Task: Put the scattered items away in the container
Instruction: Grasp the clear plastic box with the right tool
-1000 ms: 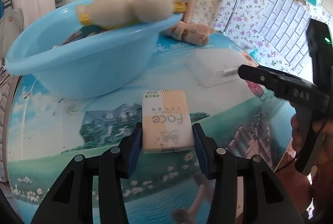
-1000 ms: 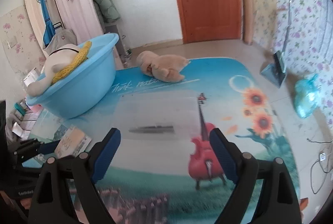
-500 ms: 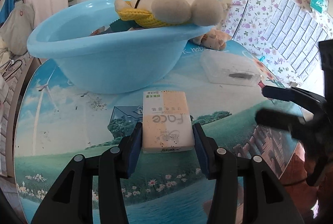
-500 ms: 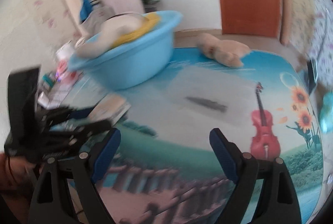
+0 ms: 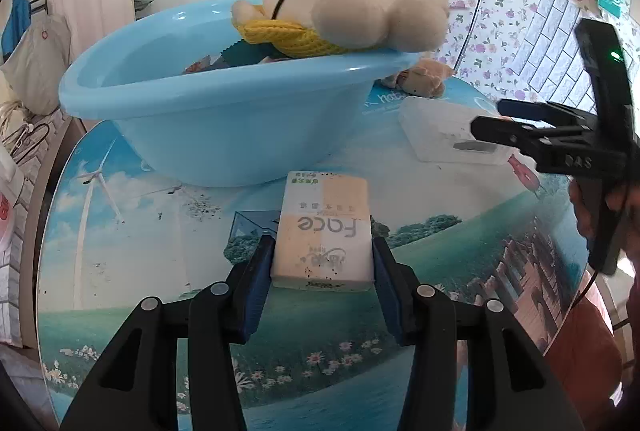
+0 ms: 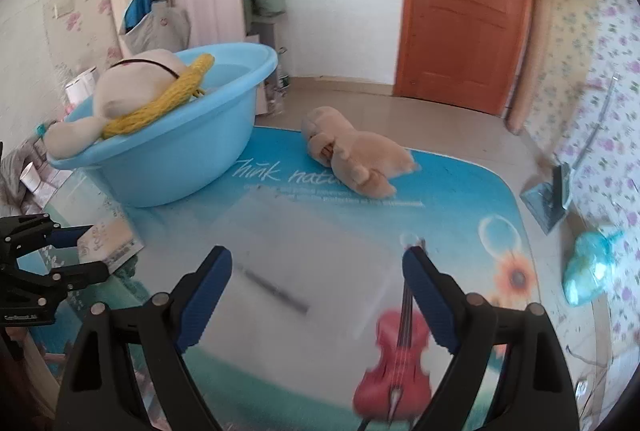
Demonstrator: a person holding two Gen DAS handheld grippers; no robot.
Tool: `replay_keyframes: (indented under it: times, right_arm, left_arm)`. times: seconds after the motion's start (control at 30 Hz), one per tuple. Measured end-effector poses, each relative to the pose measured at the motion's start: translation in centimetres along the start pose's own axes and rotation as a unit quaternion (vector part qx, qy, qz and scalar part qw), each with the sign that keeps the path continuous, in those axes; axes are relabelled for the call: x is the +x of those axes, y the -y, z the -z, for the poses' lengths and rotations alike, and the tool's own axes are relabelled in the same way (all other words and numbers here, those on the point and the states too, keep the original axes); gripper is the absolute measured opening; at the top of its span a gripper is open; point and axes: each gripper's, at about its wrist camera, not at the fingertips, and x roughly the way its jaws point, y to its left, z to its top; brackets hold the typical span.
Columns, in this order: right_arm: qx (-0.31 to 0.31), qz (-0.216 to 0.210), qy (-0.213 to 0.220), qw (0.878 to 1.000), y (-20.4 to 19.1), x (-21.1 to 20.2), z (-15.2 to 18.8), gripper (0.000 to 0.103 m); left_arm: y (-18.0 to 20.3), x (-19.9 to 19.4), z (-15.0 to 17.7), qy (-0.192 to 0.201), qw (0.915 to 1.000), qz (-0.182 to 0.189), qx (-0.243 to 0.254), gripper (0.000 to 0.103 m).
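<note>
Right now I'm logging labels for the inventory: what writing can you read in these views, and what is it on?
"Face": on the tissue pack held in the left tongs; its small print is too tiny to read.
"Think natu...": on the table mat, the rest hidden by the plush toy.
The line beneath is blurred.

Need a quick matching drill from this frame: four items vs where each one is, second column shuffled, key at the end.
Items:
1. tissue pack
2. white plush
3. tan plush
4. clear box

Places:
A. lying on the table beyond the basin
B. draped over the rim of the basin
C. between the left gripper fingers
D. on the table, in front of the open right gripper

Pairs: 1-C, 2-B, 3-A, 4-D
</note>
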Motion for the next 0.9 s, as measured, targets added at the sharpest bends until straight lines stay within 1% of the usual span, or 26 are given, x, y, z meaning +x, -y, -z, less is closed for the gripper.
replay_keyframes:
  times: [0.13, 0.23, 0.3, 0.37, 0.43, 0.53, 0.57, 0.63, 0.7, 0.77, 0.8, 0.9]
  right_arm:
    - [-0.005, -0.038, -0.008, 0.999, 0.6, 1.4, -0.8, 0.090]
    - [-0.009, -0.071, -0.021, 0.997, 0.5, 2.2, -1.4, 0.091]
    - [-0.012, -0.085, -0.031, 0.996, 0.3, 2.5, -1.4, 0.091]
    - [-0.015, -0.099, -0.053, 0.994, -0.2, 2.8, -1.1, 0.092]
    - [-0.028, -0.113, -0.062, 0.991, -1.2, 2.6, -0.6, 0.092]
    - [-0.046, -0.138, -0.096, 0.985, -3.1, 2.4, 0.8, 0.092]
    - [-0.056, -0.132, -0.097, 0.985, -3.7, 2.2, 1.1, 0.092]
    - [-0.075, -0.107, -0.092, 0.987, -5.4, 1.8, 1.8, 0.092]
    - [-0.060, -0.090, -0.084, 0.991, -5.9, 1.7, 2.1, 0.090]
    - [-0.033, -0.079, -0.067, 0.994, -5.9, 1.4, 2.3, 0.081]
    - [-0.023, -0.075, -0.060, 0.995, -5.9, 1.1, 2.4, 0.071]
    - [0.011, -0.077, -0.055, 0.995, -5.8, 0.4, 3.0, 0.070]
  left_arm:
    - [0.2, 0.1, -0.1, 0.000, 1.0000, -0.001, 0.001, 0.049]
    - [0.6, 0.0, -0.2, 0.000, 1.0000, -0.002, 0.003, 0.049]
    - [0.6, 0.0, -0.1, 0.000, 1.0000, -0.001, 0.002, 0.049]
    - [0.6, 0.0, -0.2, 0.000, 1.0000, 0.000, 0.001, 0.049]
    - [0.6, -0.1, -0.1, 0.001, 1.0000, 0.000, 0.000, 0.049]
    - [0.5, 0.0, -0.2, 0.001, 1.0000, 0.000, 0.000, 0.049]
    - [0.4, 0.0, -0.1, 0.001, 1.0000, -0.001, -0.001, 0.049]
    - [0.5, 0.0, -0.2, 0.002, 1.0000, -0.001, -0.001, 0.049]
    - [0.6, 0.0, -0.2, 0.003, 1.0000, -0.003, -0.001, 0.049]
    - [0.8, 0.0, -0.2, 0.003, 1.0000, -0.004, -0.001, 0.049]
    - [0.8, 0.0, -0.3, 0.002, 1.0000, -0.004, -0.002, 0.049]
    - [0.4, -0.2, 0.1, 0.000, 1.0000, -0.004, -0.004, 0.049]
